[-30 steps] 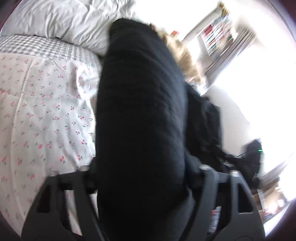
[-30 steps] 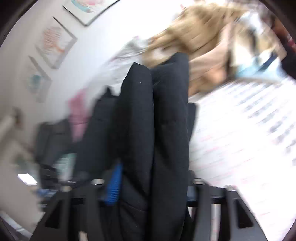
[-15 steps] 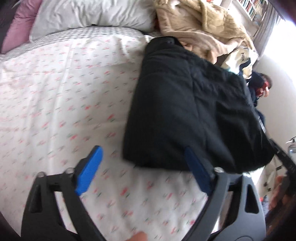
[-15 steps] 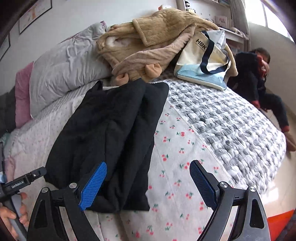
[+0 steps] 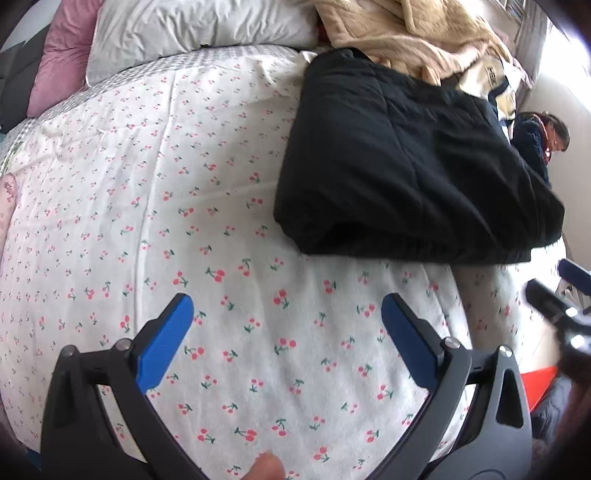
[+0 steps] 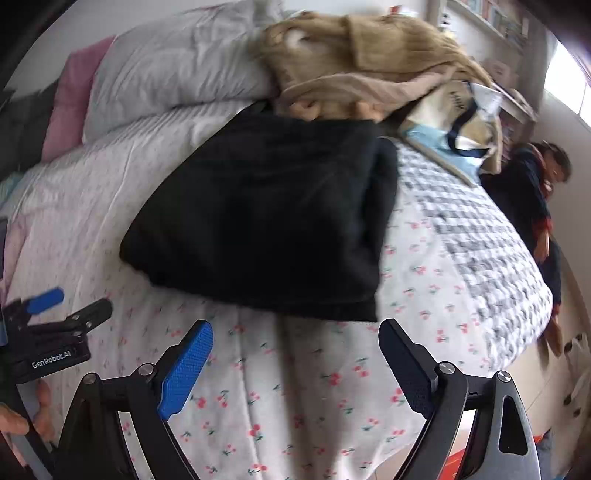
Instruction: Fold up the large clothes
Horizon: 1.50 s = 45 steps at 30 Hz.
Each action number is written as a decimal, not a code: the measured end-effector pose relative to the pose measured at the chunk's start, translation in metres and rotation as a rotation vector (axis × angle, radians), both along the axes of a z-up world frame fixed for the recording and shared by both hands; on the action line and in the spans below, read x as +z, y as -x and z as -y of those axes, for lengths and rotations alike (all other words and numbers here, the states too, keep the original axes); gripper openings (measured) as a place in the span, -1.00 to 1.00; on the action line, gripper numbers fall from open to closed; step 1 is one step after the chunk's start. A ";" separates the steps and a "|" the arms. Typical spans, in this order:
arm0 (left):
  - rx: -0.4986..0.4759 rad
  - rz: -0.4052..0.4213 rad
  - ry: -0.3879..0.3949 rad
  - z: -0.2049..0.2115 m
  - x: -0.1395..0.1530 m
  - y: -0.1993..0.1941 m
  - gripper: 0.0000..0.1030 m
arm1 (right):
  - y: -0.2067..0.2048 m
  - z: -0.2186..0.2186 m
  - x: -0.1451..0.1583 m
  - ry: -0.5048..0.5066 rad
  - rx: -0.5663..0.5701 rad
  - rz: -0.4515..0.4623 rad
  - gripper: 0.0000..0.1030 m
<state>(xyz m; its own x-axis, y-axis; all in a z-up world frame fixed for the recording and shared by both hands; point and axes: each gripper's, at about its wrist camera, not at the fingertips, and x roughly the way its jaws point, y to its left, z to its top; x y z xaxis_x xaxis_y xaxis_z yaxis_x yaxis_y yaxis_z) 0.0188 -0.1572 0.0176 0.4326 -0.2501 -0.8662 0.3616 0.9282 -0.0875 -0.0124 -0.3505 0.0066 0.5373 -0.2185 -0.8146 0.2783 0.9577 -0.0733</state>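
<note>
A black padded garment (image 5: 402, 162) lies folded in a thick rectangle on the cherry-print bed cover (image 5: 147, 206). It also shows in the right wrist view (image 6: 269, 218). My left gripper (image 5: 286, 332) is open and empty, held above the cover a little short of the garment's near edge. My right gripper (image 6: 295, 363) is open and empty, also just short of the garment's near edge. The left gripper shows at the left edge of the right wrist view (image 6: 48, 325).
A beige knit blanket (image 6: 354, 59) and a tote bag (image 6: 454, 125) lie behind the garment. White and pink pillows (image 5: 177, 29) sit at the head of the bed. A person (image 6: 535, 199) sits on the floor at the right side of the bed.
One second ago both grippers were shut on the black garment and held it up. They let it go onto the bed, opened, and have drawn back from it.
</note>
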 end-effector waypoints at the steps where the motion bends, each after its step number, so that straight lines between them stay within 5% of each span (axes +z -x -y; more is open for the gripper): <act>1: -0.008 -0.012 -0.004 0.001 -0.003 0.001 0.97 | -0.004 -0.003 -0.007 -0.011 0.003 -0.028 0.79; 13: -0.012 -0.062 -0.019 0.003 -0.016 0.003 0.97 | -0.017 -0.016 -0.028 0.040 0.027 -0.118 0.79; 45: 0.010 -0.037 -0.065 -0.003 -0.017 0.004 0.97 | -0.018 -0.023 -0.034 0.075 0.015 -0.118 0.79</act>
